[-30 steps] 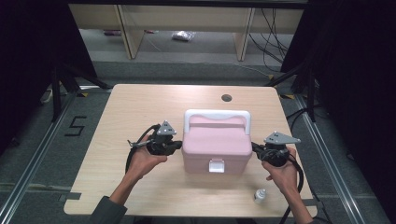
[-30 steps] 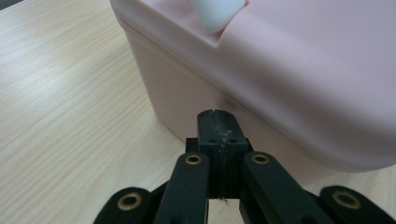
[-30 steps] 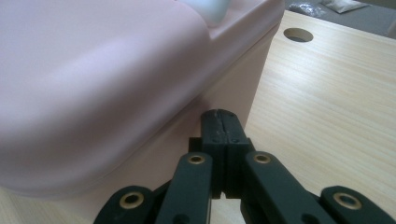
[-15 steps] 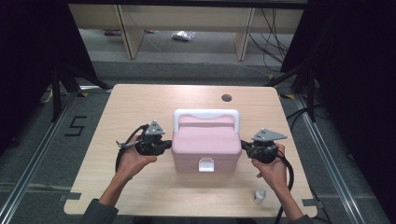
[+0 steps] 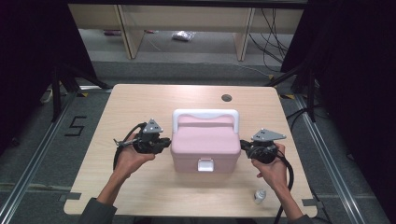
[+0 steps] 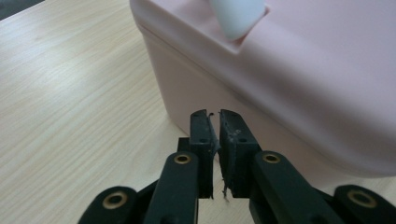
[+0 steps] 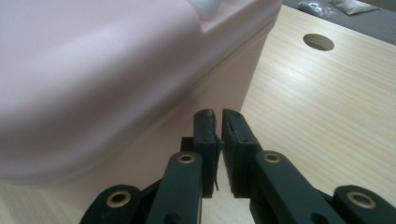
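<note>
The pink box (image 5: 205, 144) stands mid-frame in the high view and blocks the straight way between the left gripper (image 5: 164, 143) and the right gripper (image 5: 243, 148), each just beside one of its side walls. Its white handle (image 5: 205, 114) lies along the far edge of the lid. The table (image 5: 154, 102) is bare above the box apart from a round hole (image 5: 226, 98) at upper right. A small white bottle (image 5: 259, 196) lies at lower right, near the right forearm.

even overhead light on the table (image 5: 140, 107), dark surround beyond. soft short shadows. high view slightly soft; pink box (image 7: 93, 70) blurred close to both gripper views. no glare.
</note>
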### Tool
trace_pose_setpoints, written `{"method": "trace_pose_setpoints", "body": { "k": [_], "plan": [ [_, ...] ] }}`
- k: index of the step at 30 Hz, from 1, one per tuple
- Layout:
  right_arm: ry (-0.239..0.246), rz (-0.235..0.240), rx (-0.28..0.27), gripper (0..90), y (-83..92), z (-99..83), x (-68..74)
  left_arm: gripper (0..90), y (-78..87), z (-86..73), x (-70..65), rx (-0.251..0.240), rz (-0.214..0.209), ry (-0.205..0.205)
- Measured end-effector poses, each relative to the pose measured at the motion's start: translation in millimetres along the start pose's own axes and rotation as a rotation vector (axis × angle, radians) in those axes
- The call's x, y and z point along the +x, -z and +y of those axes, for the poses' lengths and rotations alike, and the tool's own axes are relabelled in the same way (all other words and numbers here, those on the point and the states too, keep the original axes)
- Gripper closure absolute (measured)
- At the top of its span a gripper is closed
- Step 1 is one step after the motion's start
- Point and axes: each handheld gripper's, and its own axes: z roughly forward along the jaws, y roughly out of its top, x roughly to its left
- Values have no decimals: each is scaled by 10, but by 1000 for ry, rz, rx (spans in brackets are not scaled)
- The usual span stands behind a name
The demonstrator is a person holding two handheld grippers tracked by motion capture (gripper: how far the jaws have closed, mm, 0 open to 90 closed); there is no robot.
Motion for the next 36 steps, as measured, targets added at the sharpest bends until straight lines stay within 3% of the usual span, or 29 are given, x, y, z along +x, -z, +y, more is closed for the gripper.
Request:
{"method": "trace_pose_setpoints", "body": {
  "k": [6,7,8,10,11,12,13,14,16,19,20,21,22,26,27,30,35,36],
  "plan": [
    [-15,-15,7,766,30,-41,-65,717,64,54,57,24,15,-36],
    [-38,-29,9,746,45,-57,-55,704,77,65,68,28,13,-35],
    [-19,-25,14,722,52,-68,-82,694,86,73,78,35,11,-40],
    [-51,-35,34,662,69,-97,-85,662,97,93,94,43,18,-40],
    [-16,-51,25,648,68,-112,-123,640,106,103,104,43,15,-41],
    [-62,-38,41,622,71,-127,-102,624,111,115,113,42,22,-42],
    [-37,-46,45,595,71,-136,-131,600,124,127,118,44,29,-41],
    [-76,-54,54,541,73,-155,-122,556,133,140,129,50,18,-42],
    [-92,-54,70,527,81,-160,-120,541,155,166,144,59,32,-48],
    [-61,-56,53,482,73,-179,-167,502,185,215,190,66,48,-41],
    [-94,-78,53,471,85,-186,-148,498,200,231,209,67,49,-42],
    [-65,-81,52,459,90,-186,-179,489,208,249,223,67,48,-35],
    [-91,-80,55,445,93,-193,-168,477,222,269,230,68,53,-32],
    [-121,-77,65,401,96,-225,-187,412,277,358,264,78,43,-19],
    [-92,-89,69,392,107,-230,-215,402,292,383,265,79,43,-17],
    [-121,-86,70,390,120,-249,-215,379,339,452,265,70,33,-25],
    [-102,-87,69,391,133,-268,-245,350,411,567,279,60,13,-58],
    [-133,-80,74,391,130,-272,-227,342,422,590,284,59,4,-63]
  ]
}}
